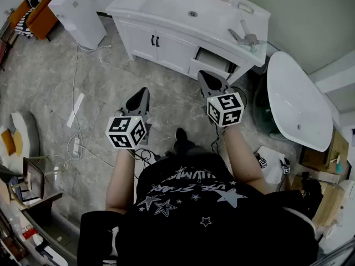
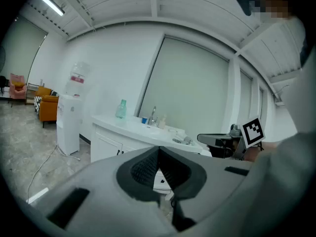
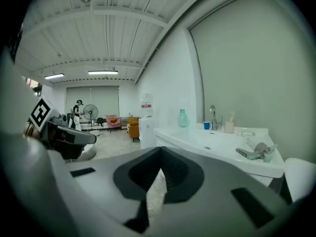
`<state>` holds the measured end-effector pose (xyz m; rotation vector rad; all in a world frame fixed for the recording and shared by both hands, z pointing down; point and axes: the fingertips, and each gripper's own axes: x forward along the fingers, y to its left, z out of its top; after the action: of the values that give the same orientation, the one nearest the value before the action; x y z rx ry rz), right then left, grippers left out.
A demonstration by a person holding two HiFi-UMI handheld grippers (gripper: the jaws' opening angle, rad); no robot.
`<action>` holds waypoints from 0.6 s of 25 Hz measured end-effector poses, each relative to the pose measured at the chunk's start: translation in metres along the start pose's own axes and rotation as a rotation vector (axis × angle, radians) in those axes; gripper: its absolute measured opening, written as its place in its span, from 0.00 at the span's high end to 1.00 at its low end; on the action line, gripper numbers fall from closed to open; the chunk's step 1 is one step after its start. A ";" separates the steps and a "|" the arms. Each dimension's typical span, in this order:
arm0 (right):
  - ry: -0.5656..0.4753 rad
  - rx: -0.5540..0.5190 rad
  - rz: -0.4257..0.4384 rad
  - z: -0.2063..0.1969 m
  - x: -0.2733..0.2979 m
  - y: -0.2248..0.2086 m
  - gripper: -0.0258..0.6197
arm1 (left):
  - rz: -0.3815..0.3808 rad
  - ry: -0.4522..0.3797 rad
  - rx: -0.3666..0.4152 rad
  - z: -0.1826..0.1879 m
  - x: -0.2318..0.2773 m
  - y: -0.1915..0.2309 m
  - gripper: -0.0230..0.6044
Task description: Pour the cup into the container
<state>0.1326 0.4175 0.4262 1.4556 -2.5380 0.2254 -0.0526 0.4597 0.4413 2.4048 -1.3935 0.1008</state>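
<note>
Head view is showing the left gripper (image 1: pixel 141 93) and right gripper (image 1: pixel 207 76) hovering short of the vanity (image 1: pixel 161 7), both clenched on nothing. The cup (image 3: pixel 206 125) is sitting at the vanity's back, beside its faucet (image 3: pixel 213 113). Reaching in with jaws unopened is risking knocking it over and spilling early.

The person holds the bare left forearm (image 1: pixel 121 176) and the bare right forearm (image 1: pixel 244 155) out in front. The left grey 2-jaw tool (image 1: pixel 142 93) and the right grey 2-jaw tool (image 1: pixel 204 76) point ahead, tipped slightly downward, side by side and apart. Each tool's jaws are pressed together with nothing between them.
</note>
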 end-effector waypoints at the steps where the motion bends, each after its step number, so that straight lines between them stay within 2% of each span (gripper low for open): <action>1: -0.001 -0.001 0.001 0.001 -0.001 0.000 0.95 | -0.001 0.000 0.000 -0.001 0.000 -0.001 0.95; 9: 0.000 -0.010 0.007 0.002 -0.003 0.006 0.95 | 0.007 -0.010 0.003 0.002 -0.007 0.003 0.95; 15: 0.000 -0.006 0.011 -0.002 -0.003 0.014 0.95 | 0.023 0.004 -0.012 -0.010 -0.021 0.008 0.95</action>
<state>0.1225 0.4278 0.4273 1.4398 -2.5455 0.2196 -0.0687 0.4766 0.4478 2.3778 -1.4165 0.1021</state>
